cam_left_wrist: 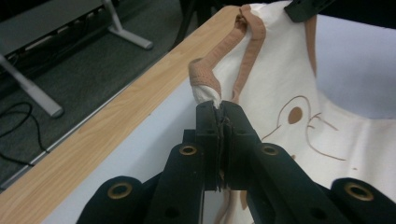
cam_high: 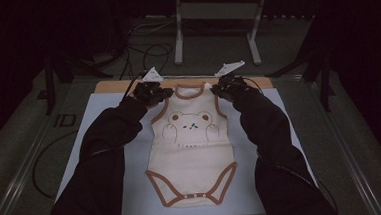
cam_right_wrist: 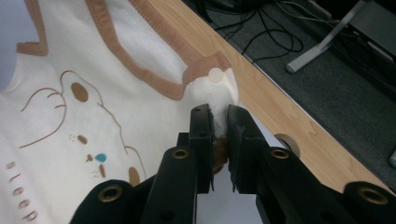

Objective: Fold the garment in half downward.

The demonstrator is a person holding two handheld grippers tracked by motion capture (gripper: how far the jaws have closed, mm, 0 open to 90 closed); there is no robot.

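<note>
A cream baby bodysuit (cam_high: 190, 142) with brown trim and a bear drawing lies flat on the pale mat (cam_high: 104, 118), neck end far from me. My left gripper (cam_high: 163, 92) is shut on its left shoulder strap (cam_left_wrist: 205, 81), the cloth pinched between the jaws. At the other side my right gripper (cam_high: 216, 90) is shut on the right shoulder strap (cam_right_wrist: 212, 79), which has a round snap on it. In the left gripper view the jaws (cam_left_wrist: 223, 108) press together on the fabric; in the right gripper view the gripper (cam_right_wrist: 218, 112) holds a thicker fold.
A wooden table edge (cam_high: 117, 85) runs just beyond the mat. Behind it are grey carpet, loose cables (cam_high: 150, 52) and a metal stand (cam_high: 213, 16). The person's dark sleeves (cam_high: 105, 142) lie along both sides of the garment.
</note>
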